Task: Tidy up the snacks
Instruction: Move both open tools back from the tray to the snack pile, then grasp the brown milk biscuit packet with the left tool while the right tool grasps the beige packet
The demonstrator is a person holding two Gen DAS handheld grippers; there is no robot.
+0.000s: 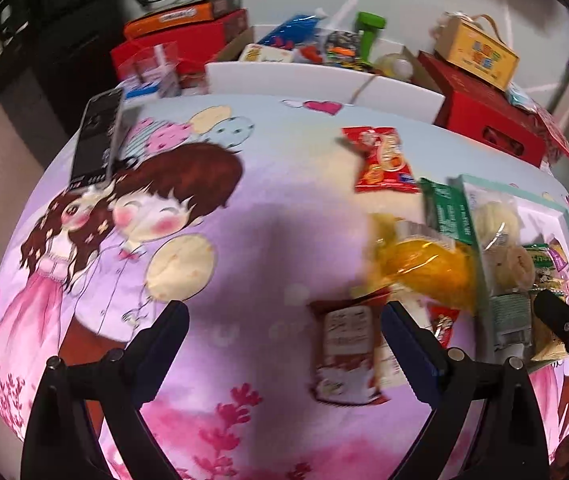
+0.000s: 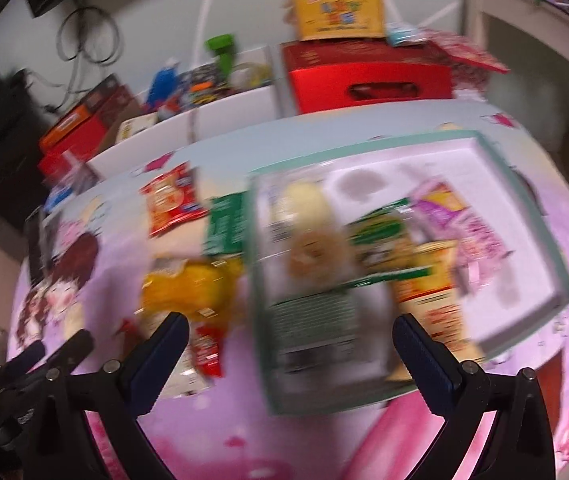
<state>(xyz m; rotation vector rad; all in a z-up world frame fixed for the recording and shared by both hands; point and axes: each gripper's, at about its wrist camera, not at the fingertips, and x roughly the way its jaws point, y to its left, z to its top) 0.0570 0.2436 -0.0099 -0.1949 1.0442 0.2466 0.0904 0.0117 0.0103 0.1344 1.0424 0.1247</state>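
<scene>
While both sets of fingers gape empty, the left gripper is nearer the brown-white packet, lying loose on the desk just left of the tray, long axis pointing away between its fingers.

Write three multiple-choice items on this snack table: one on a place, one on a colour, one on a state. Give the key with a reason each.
1. Where does the yellow packet lie?
A. inside the tray
B. on the cloth, left of the tray
C. on the red box

2. What colour is the box under the yellow carry case?
A. red
B. blue
C. white

3. How do the left tongs stand?
A. shut on a packet
B. open, holding nothing
C. out of view

Key: 1 B, the packet rests on the printed cloth beside the tray's rim. 2 A, the box is plainly red. 3 B, both fingers are spread with only cloth and a loose brown packet between them.
</scene>
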